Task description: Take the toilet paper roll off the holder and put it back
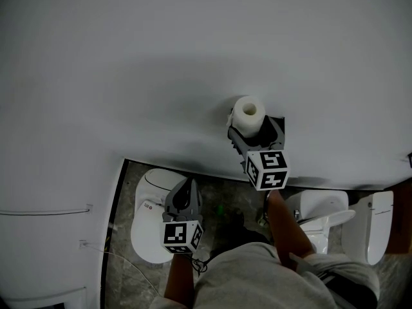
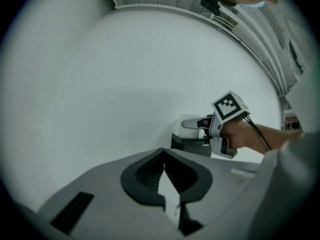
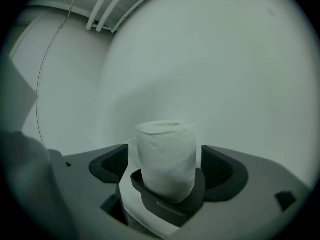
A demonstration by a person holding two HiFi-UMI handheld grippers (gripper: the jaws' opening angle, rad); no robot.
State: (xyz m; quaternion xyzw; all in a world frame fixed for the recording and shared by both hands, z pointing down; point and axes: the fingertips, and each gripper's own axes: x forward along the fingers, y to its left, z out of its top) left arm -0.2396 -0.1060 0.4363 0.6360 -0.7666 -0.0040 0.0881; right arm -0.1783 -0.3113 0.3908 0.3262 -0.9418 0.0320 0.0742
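Observation:
A white toilet paper roll [image 1: 248, 113] [image 3: 166, 159] stands upright in a black holder [image 1: 275, 127] [image 3: 170, 201] on the pale wall. My right gripper [image 1: 255, 132] [image 3: 166, 168] reaches around it, open. One dark pad sits on each side of the roll, and a gap shows on both sides. In the left gripper view the roll [image 2: 186, 120] and the right gripper [image 2: 200, 124] appear at the wall, above the holder [image 2: 190, 143]. My left gripper [image 1: 188, 187] [image 2: 163, 158] hangs lower and to the left over the floor, its jaws shut with nothing between them.
A white toilet [image 1: 149, 227] stands below the left gripper. Another white fixture [image 1: 338, 217] is at the right. The person's grey shorts [image 1: 257, 275] fill the bottom of the head view. A thin cable [image 1: 45, 211] runs along the left wall.

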